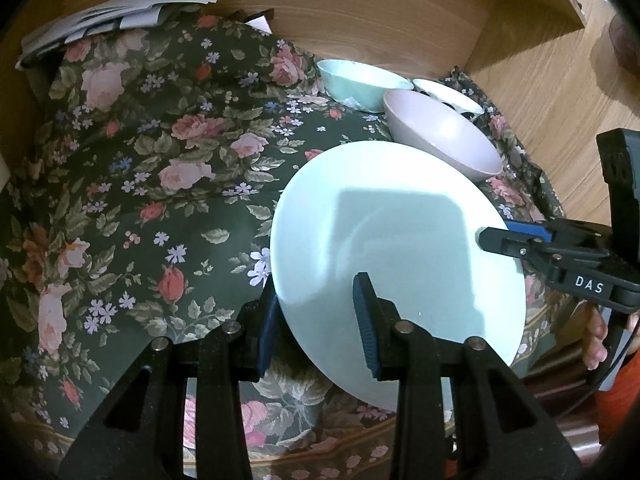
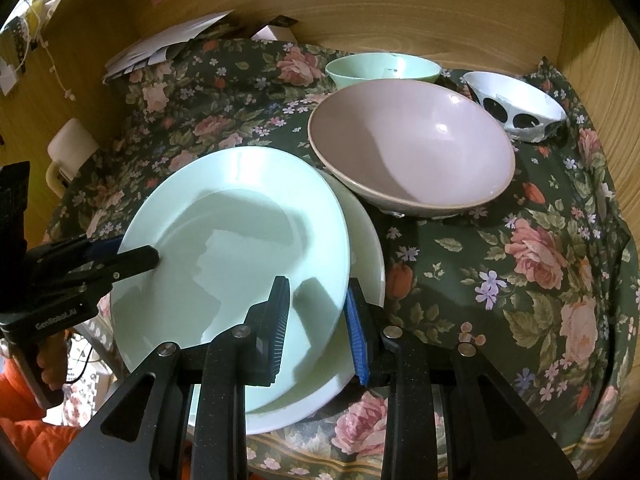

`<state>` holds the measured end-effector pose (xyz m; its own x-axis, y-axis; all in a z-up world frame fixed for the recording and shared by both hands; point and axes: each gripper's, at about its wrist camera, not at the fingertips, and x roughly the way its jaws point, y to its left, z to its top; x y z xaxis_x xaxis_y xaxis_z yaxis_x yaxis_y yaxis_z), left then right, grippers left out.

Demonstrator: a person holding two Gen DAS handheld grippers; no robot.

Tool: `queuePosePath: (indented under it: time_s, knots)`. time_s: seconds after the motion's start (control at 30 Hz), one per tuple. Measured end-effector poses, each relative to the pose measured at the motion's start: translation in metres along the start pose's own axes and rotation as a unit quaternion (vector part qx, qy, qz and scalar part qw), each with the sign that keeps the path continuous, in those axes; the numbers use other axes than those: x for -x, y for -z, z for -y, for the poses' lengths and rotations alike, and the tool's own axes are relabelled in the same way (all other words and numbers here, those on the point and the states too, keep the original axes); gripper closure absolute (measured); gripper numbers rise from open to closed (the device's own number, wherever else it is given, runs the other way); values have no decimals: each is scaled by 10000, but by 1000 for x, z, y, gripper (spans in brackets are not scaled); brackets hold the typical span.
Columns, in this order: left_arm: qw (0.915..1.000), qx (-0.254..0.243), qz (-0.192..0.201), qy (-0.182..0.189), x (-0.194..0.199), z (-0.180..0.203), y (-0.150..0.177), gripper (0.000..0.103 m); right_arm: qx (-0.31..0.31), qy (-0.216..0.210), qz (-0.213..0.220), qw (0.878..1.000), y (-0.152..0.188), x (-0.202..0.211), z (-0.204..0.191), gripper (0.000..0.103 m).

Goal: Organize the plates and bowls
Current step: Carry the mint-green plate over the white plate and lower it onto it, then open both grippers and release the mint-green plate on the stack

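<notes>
1. The right gripper, black with blue ribbed pads, sits nearest the lens in the right wrist view; its jaws straddle the near rim of the pale mint-green round plate, one pad over the plate's face and one outside the rim. I cannot tell whether they are pinching it.
2. The left gripper straddles the opposite rim of the same plate, with a gap visible between its pads and the rim, so its jaws stand apart.
3. The dark green floral tablecloth, the largest thing in view, covers the table and carries all the dishes.
4. The mint plate lies tilted on top of a white plate whose edge shows beneath it on the right side.
5. A large pale pink ceramic bowl stands upright just behind the plates, close to or touching the white plate's rim.
6. A small mint-green bowl sits behind the pink bowl.
7. A white bowl with black spots sits tilted to the right of the mint bowl.
8. A stack of white papers lies at the back left.
</notes>
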<state>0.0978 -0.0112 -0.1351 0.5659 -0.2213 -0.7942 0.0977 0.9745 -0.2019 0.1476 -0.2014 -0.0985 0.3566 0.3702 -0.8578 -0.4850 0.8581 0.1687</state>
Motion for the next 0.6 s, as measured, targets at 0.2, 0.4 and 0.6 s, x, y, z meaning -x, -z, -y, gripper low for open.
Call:
queuePosePath:
  time_s: [0.2, 0.4, 0.6]
  knots:
    - [9999, -95, -62, 1, -1, 1, -2, 66, -4, -21, -47, 10000, 0, -3, 0, 77]
    - [9994, -301, -124, 81, -3, 3, -2, 57, 57, 32, 17, 10000, 3, 0, -1, 77]
    - [9992, -321, -147, 160, -5, 0, -7, 55, 64, 108, 180, 9998, 8, 6, -2, 75]
